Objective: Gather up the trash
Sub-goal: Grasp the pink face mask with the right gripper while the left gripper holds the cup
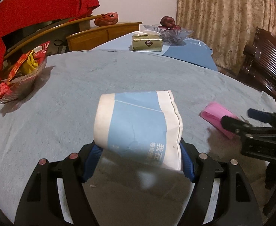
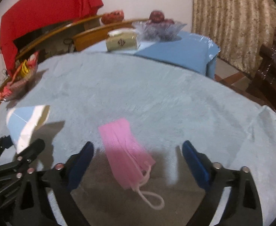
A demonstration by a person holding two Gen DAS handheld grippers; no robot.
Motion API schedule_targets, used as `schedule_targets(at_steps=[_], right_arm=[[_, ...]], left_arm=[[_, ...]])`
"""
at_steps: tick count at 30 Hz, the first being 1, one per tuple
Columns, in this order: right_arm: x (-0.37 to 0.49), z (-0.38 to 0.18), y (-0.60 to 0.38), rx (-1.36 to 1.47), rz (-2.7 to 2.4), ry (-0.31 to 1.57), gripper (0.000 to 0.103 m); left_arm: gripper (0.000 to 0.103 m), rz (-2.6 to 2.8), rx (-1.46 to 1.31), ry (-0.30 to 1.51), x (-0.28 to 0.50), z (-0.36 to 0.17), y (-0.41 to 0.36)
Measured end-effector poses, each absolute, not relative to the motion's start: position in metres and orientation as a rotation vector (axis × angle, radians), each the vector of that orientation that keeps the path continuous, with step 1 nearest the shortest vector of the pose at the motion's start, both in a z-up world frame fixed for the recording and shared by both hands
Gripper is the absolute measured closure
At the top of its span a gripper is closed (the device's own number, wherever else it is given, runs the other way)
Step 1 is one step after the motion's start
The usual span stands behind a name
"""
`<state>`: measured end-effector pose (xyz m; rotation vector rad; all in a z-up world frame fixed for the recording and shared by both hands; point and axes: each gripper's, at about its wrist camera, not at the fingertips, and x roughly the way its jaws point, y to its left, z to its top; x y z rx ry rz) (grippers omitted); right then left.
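Two hand-held grippers are working over a round table draped in a pale blue-grey cloth [image 1: 119, 79]. The left gripper [image 1: 138, 158] is clamping a blue and white paper cup [image 1: 138, 124] between its blue pads, gripping it near one end so the cup is lying on its side, raised off the cloth and casting a shadow beneath. The right gripper [image 2: 138, 156] is hovering with its jaws standing wide apart, one blue finger on each side of a pink face mask [image 2: 124, 146] that is lying flat on the cloth; the pads are not touching it. The mask's white ear loop [image 2: 151, 197] is trailing toward the camera. In the left wrist view the mask [image 1: 215, 114] is showing to the right of the cup, with the right gripper [image 1: 237, 118] reaching in beside it. In the right wrist view the cup [image 2: 24, 124] and the left gripper [image 2: 17, 143] are appearing at the far left. Toward the far left edge of the table a glass bowl [image 1: 24, 82] is holding red and yellow snack wrappers. At the back, on a brighter blue cloth, a tissue pack [image 1: 147, 43] is sitting just beside a clear fruit bowl [image 1: 175, 33] with dark red fruit. A red cloth [image 1: 34, 15] is hanging behind, and patterned curtains [image 1: 222, 18] are covering the right wall. The right wrist view is slightly blurred.
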<state>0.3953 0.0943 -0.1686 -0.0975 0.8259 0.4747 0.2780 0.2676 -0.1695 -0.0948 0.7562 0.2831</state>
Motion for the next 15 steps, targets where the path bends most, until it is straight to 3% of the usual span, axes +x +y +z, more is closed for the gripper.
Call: schedule_targets(at_steps=[4,8,10,15], right_arm=[[0.401,-0.177,0.104,-0.133,0.502,0.868,0.032],[0.402,-0.174,0.104,-0.135,0.556,0.879,0.07],[0.4,-0.172,0.102,-0.138,0.571,0.878,0.078],[0.385,-0.159,0.085,-0.099,0.573,0.856,0.079]], left_arm=[[0.032,0.283,-0.103,0.752,0.278,-0.169,0.272],[0.032,0.279,-0.093,0.752,0.276,-0.168,0.268],[0.032,0.275,-0.088,0.752,0.275,-0.167,0.265],[0.032,0.254,-0.074,0.736,0.269,-0.156,0.252]])
